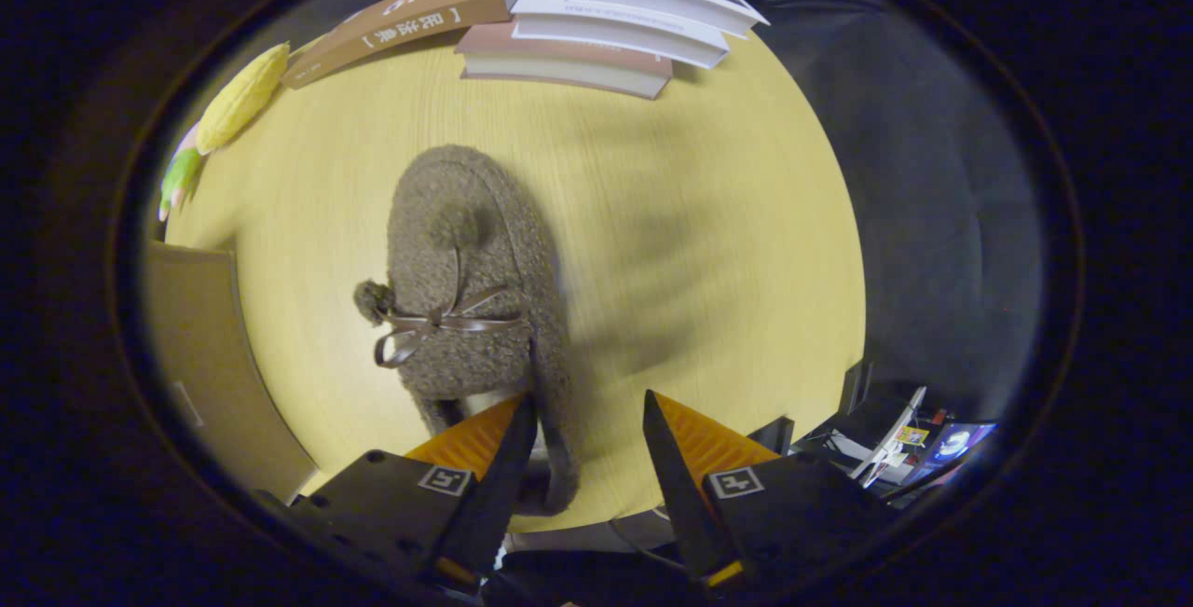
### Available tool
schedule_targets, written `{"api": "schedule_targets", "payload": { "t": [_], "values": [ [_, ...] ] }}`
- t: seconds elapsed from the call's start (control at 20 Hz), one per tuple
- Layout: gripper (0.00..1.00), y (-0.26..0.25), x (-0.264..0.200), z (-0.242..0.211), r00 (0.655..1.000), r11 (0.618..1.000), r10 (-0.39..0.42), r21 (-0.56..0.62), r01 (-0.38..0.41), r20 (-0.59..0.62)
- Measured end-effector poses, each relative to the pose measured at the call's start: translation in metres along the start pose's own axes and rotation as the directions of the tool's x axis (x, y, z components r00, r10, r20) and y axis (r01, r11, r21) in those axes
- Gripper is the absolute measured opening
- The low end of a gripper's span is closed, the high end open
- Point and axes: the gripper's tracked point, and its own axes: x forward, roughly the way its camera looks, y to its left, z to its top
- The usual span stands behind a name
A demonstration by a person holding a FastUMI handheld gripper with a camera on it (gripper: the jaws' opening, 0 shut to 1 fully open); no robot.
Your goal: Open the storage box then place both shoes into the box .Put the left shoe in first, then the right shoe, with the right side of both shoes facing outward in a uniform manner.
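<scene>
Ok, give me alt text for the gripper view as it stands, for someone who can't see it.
The gripper hangs open over a fuzzy grey-brown slipper with pompoms and a brown ribbon bow lying on a round yellow wooden table, one finger over the slipper's near end. Beyond it lie stacked books; a tan cardboard box sits beside the slipper.

We see pale yellow wood-grain table point(708, 243) spreading ahead of fingers. At its far edge, stack of books point(606, 29), brown book point(410, 20) lying beside stack. Toy corn cob point(240, 96) far off to left. Dark floor point(932, 197) beyond table's right edge. Soft shadows cross tabletop.
</scene>
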Motion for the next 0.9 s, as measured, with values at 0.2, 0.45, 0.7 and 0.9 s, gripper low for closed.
{"api": "schedule_targets", "payload": {
  "t": [0.2, 0.45, 0.7, 0.9],
  "values": [
    [0.48, 0.013, 0.017, -0.001, 0.997, 0.997, 0.081, 0.001, -0.081, -0.006],
    [0.18, 0.019, 0.020, -0.002, 0.993, 0.993, 0.116, -0.037, -0.115, 0.014],
    [0.12, 0.023, 0.020, -0.003, 0.992, 0.991, 0.126, -0.045, -0.125, 0.024],
    [0.07, 0.022, 0.019, -0.003, 0.996, 0.996, 0.082, -0.036, -0.081, 0.035]
  ]
}}
